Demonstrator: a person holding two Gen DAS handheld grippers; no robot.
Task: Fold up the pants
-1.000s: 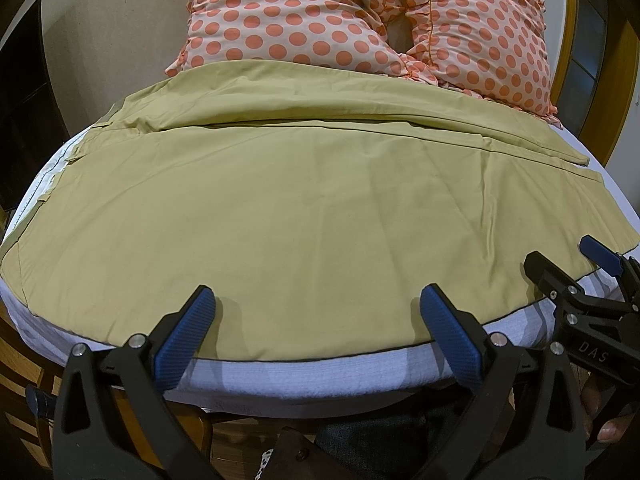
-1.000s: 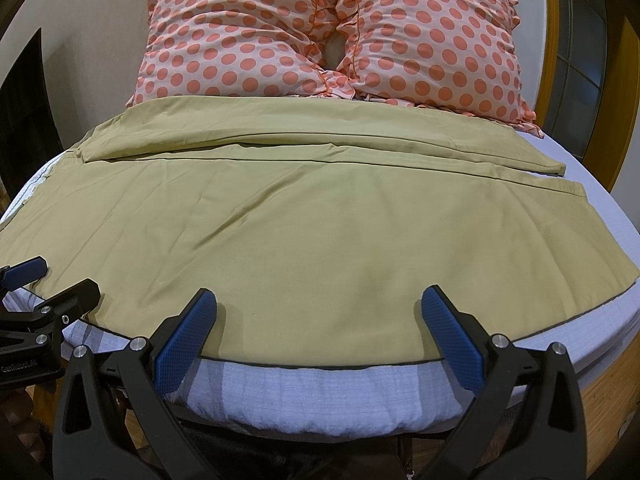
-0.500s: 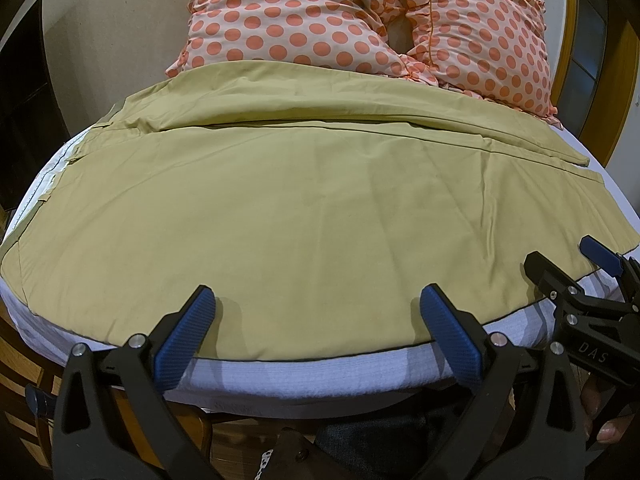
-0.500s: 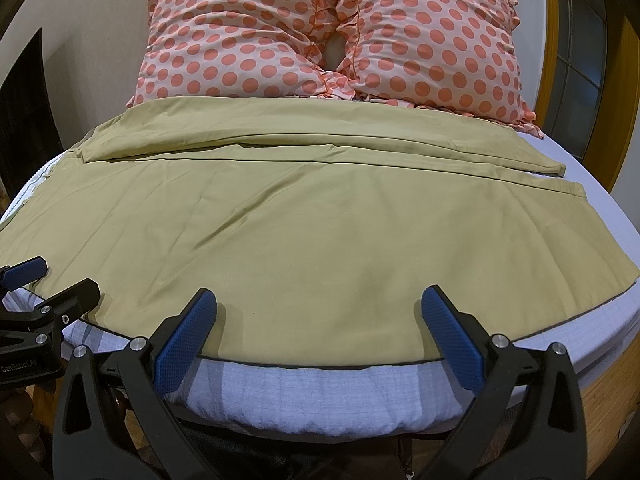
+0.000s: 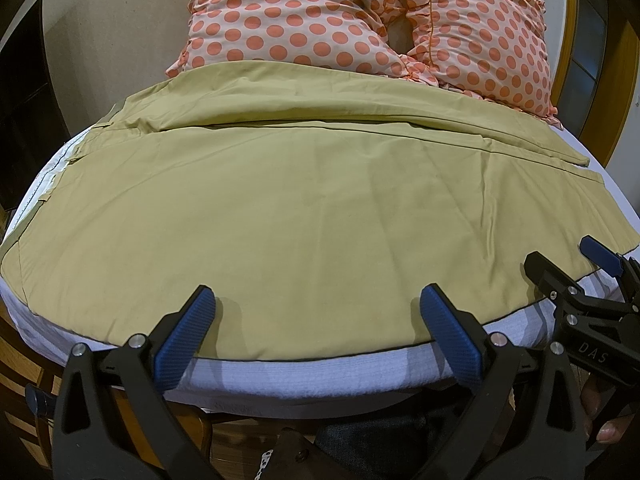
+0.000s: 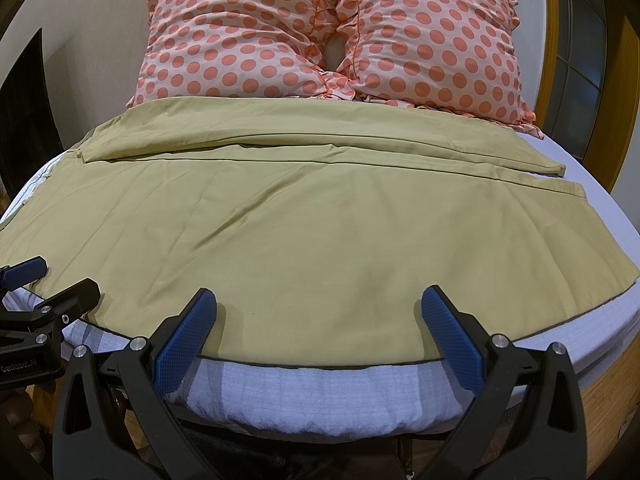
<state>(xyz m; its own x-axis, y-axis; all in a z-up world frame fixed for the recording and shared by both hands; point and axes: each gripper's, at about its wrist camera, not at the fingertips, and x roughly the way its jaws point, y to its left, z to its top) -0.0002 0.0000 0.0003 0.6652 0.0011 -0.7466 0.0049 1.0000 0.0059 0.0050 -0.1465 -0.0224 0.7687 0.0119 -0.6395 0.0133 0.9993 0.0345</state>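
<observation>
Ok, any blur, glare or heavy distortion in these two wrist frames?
Left wrist view: sharp, no glare, fisheye bows the bed edge and darkens the corners. Right wrist view: equally sharp; soft finger shadows fall on the pants beside the open right gripper.

Olive pants point(image 6: 320, 236) lie spread flat across the bed point(image 6: 320, 392), near edge to pillows point(image 6: 332, 36) at the head. Right tongs point(image 6: 318, 304) gape over the near hem. Left tongs point(image 6: 52, 280) sit at the bed's near-left edge.
</observation>
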